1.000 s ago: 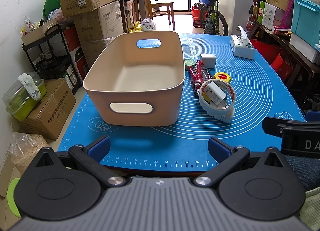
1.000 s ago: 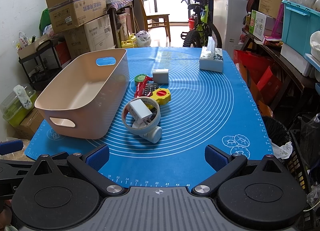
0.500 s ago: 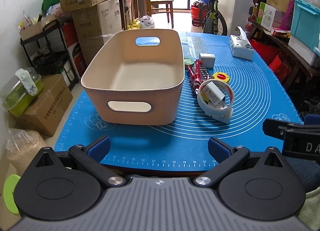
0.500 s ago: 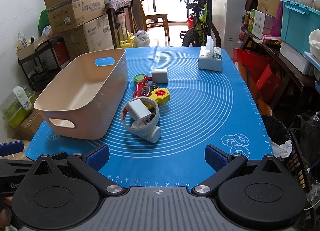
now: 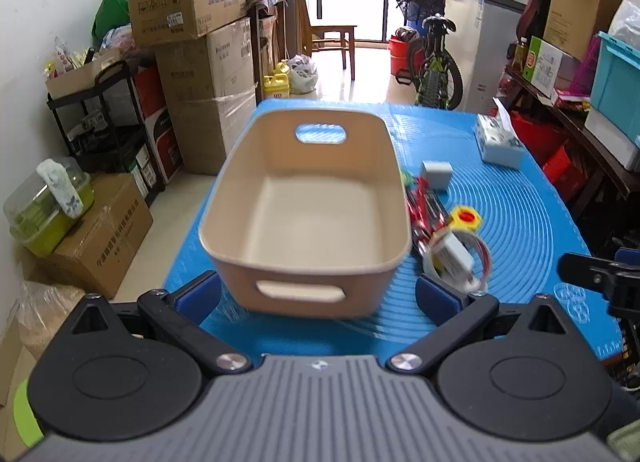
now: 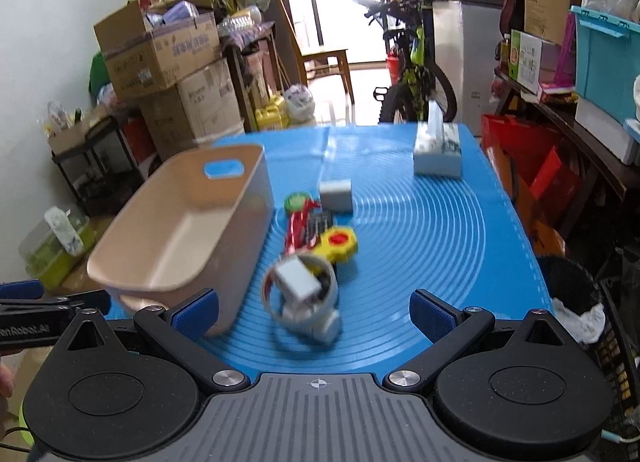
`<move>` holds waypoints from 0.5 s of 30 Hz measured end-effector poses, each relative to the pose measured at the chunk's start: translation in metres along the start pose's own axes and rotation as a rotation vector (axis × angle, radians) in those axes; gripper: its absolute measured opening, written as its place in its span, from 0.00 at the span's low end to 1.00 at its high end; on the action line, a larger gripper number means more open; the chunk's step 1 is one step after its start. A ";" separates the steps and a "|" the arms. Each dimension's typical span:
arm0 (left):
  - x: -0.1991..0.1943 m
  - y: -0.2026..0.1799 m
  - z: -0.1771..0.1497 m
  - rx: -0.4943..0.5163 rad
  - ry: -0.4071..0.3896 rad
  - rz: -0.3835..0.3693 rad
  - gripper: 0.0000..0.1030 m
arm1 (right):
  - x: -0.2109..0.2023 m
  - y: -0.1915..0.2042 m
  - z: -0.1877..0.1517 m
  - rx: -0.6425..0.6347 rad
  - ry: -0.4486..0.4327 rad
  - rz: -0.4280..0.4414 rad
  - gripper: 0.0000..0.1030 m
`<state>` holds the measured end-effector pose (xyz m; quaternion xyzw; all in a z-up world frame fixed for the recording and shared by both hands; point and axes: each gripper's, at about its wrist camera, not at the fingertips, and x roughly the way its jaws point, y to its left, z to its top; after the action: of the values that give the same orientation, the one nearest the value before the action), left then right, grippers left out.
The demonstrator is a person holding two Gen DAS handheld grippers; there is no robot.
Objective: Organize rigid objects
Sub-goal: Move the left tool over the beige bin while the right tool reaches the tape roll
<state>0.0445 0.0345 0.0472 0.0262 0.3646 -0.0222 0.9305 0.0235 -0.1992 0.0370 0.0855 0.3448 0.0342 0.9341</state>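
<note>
Left wrist view: the left gripper [image 5: 318, 294] is held with fingers [image 5: 198, 292] spread wide, grasping nothing, above the near edge of the blue mat [image 5: 520, 221] on the worktop. Directly ahead stands the beige bin [image 5: 308, 217], empty, its long axis running away from the camera, handle cut-outs at the near and far ends. Just right of the bin lies a cluster: tape ring [image 5: 460, 258] with a white adapter [image 5: 454, 256] in it, red tool [image 5: 424, 209], yellow piece [image 5: 466, 217], grey box [image 5: 438, 174]. A tissue box [image 5: 498, 139] sits well apart, far right.

Right wrist view: the right gripper [image 6: 314, 310] likewise has its fingers [image 6: 434, 312] released and empty. The tape ring [image 6: 302, 294] lies between them, blurred. The bin [image 6: 188, 238] stands left, its wall close to the left finger; the red tool [image 6: 298, 227] lies lengthwise beside it. The left gripper [image 6: 48, 306] shows at the left edge.
</note>
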 end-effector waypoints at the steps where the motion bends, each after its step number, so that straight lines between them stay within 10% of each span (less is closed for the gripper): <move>1: 0.002 0.004 0.005 -0.003 -0.006 0.008 0.99 | 0.002 0.000 0.005 0.001 -0.004 0.003 0.98; 15: 0.057 0.054 0.070 -0.037 0.015 0.062 0.83 | 0.065 -0.012 0.045 -0.011 0.012 -0.034 0.94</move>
<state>0.1367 0.0826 0.0619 0.0205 0.3710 0.0138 0.9283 0.1022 -0.2097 0.0272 0.0741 0.3514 0.0206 0.9331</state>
